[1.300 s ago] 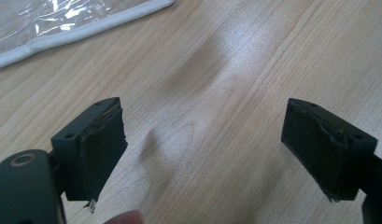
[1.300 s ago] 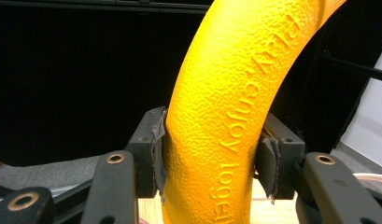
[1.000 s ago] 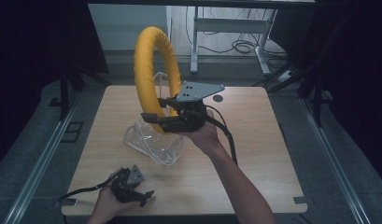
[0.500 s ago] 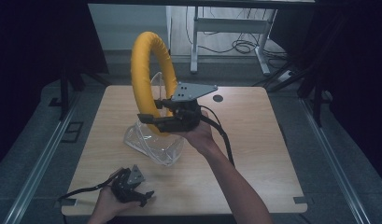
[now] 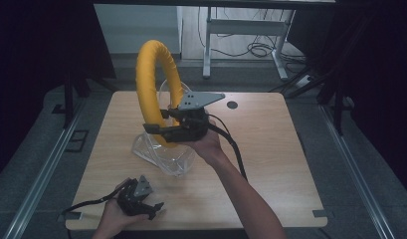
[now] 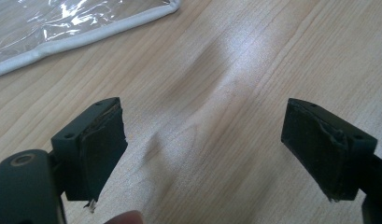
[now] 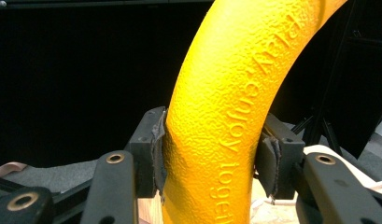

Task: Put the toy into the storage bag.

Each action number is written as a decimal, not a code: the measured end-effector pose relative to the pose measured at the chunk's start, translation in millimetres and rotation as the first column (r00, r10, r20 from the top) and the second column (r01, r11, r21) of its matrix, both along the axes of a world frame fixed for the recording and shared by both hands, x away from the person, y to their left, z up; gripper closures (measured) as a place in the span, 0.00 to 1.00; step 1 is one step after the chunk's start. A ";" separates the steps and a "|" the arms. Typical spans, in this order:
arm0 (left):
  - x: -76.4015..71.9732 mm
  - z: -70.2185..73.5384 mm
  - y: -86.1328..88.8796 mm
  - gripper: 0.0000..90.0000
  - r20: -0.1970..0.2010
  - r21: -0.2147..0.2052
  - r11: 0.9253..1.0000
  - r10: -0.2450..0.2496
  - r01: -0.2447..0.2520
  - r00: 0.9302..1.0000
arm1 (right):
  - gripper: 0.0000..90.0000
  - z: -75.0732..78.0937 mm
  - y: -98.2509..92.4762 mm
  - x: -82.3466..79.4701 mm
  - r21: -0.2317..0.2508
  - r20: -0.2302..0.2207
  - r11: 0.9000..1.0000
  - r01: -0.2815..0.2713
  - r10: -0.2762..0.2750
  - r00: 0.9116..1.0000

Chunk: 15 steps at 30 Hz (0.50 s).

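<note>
Right gripper (image 5: 158, 130) held above the middle of the wooden table (image 5: 270, 144), jaws clamped on the lower arc of a big yellow ring (image 5: 152, 79). The ring stands upright in the air, rising well above the gripper. In the right gripper view the pads press into the ring (image 7: 226, 121) from both sides; raised lettering runs along its textured skin.

Directly under the ring sits a clear plastic bag (image 5: 161, 154) with a white-edged mouth, resting on the table. Whether the ring's bottom touches the bag, I cannot tell.

Left gripper (image 5: 149, 209) low at the near edge of the table, well apart from the bag. Its jaws stand wide with nothing between them, bare wood beneath, and the bag's white hem (image 6: 86, 35) at the far corner.
</note>
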<state>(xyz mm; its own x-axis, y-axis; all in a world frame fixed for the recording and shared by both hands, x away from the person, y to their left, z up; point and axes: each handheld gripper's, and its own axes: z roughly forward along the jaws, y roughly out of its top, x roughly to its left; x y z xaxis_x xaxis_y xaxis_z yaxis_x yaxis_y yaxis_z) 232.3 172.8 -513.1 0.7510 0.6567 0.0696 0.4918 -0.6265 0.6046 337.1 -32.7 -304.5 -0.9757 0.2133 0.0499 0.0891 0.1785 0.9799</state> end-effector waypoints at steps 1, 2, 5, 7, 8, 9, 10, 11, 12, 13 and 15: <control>0.0 -0.2 -0.1 0.15 0.000 0.001 1.000 0.000 0.000 1.000 | 0.55 -1.7 -0.1 0.0 0.001 -0.006 1.000 0.002 -0.002 1.000; 0.1 -0.5 -0.3 0.15 0.000 0.003 1.000 0.000 0.000 1.000 | 0.55 -3.5 -0.1 0.7 0.002 -0.005 1.000 0.001 -0.001 1.000; 0.2 -1.3 -0.8 0.15 -0.001 0.006 1.000 -0.001 0.001 1.000 | 0.55 -8.1 0.3 1.8 0.004 -0.017 1.000 -0.001 0.001 1.000; 0.2 -1.5 -0.9 0.15 -0.003 0.008 1.000 -0.001 0.001 1.000 | 0.55 -10.4 0.7 2.4 0.004 -0.024 1.000 -0.002 0.003 1.000; 0.2 -1.5 -0.9 0.15 -0.003 0.008 1.000 -0.001 0.001 1.000 | 0.55 -11.3 0.9 2.5 0.003 -0.026 1.000 -0.003 0.003 1.000; 0.2 -1.6 -0.9 0.15 -0.003 0.009 1.000 0.000 0.000 1.000 | 0.55 -12.2 1.2 2.8 0.005 -0.027 1.000 -0.004 0.005 1.000; 0.2 -1.7 -0.8 0.15 -0.003 0.010 1.000 -0.001 0.001 1.000 | 0.55 -13.0 1.4 3.1 0.005 -0.026 1.000 -0.006 0.006 1.000; 0.2 -1.8 -0.9 0.15 -0.004 0.010 1.000 -0.002 0.002 1.000 | 0.55 -13.7 1.6 3.3 0.005 -0.027 1.000 -0.006 0.006 1.000; 0.2 -1.9 -0.9 0.15 -0.004 0.010 1.000 -0.002 0.003 1.000 | 0.55 -14.5 1.7 3.5 0.003 -0.028 1.000 -0.006 0.007 1.000; 0.1 -2.1 -1.0 0.15 -0.003 0.008 1.000 -0.003 0.003 1.000 | 0.55 -15.1 1.8 3.6 -0.001 -0.031 1.000 -0.005 0.005 1.000; 0.2 -2.1 -1.0 0.15 -0.003 0.009 1.000 -0.003 0.003 1.000 | 0.55 -16.5 2.0 4.3 -0.001 -0.037 1.000 -0.008 0.008 0.999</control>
<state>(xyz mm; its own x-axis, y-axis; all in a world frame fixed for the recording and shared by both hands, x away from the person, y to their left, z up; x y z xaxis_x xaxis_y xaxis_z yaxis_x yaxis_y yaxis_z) 232.4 171.9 -515.2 0.7530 0.6540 0.0732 0.4919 -0.6333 0.5974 341.4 -30.7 -321.0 -0.9749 0.2058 0.0854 0.1235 0.1800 0.9759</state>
